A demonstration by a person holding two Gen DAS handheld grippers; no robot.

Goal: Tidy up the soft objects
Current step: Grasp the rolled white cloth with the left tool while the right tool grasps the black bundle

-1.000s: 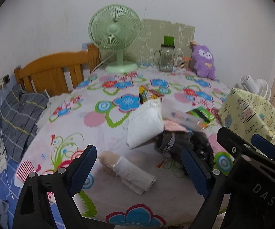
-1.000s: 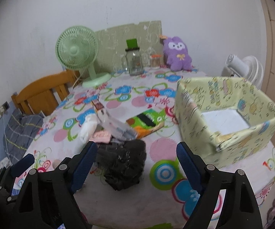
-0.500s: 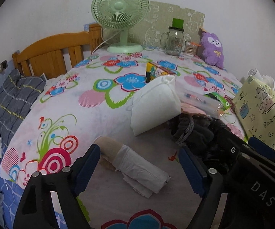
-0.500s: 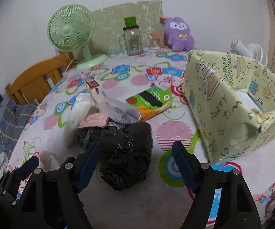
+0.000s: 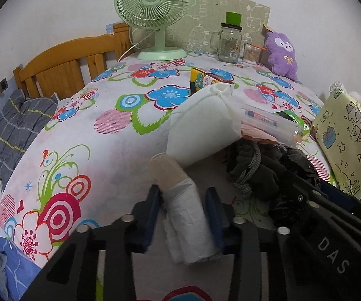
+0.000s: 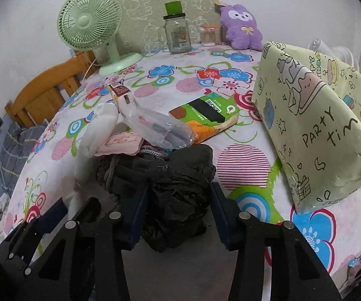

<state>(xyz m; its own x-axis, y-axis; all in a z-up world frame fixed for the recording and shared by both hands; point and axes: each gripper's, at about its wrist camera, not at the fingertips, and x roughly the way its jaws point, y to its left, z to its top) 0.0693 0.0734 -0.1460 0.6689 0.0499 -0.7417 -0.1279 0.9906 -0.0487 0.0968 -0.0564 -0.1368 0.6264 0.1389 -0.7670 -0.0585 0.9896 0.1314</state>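
My left gripper (image 5: pixel 183 213) straddles a rolled white and beige cloth (image 5: pixel 188 218) lying on the flowered tablecloth (image 5: pixel 110 150); its jaws are narrowed around the roll, close to its sides. My right gripper (image 6: pixel 178 213) straddles a crumpled black bundle (image 6: pixel 180 195), jaws narrowed beside it. A white pouch (image 5: pixel 200 130) leans behind the roll. A dark knit item with grey cord (image 6: pixel 127 170) and a pink cloth (image 6: pixel 120 143) lie beside the bundle. The yellow-green "party time" box (image 6: pixel 318 130) stands to the right.
A clear bag of pens (image 6: pixel 158 128), a green booklet (image 6: pixel 208 115) and a small carton (image 5: pixel 203 80) lie mid-table. A green fan (image 5: pixel 153 12), a glass jar (image 5: pixel 230 40) and a purple plush (image 5: pixel 280 52) stand at the back. A wooden headboard (image 5: pixel 62 70) is left.
Both grippers have come down and forward onto the table. The left jaws narrowed around the rolled cloth; the right jaws narrowed around the black bundle.
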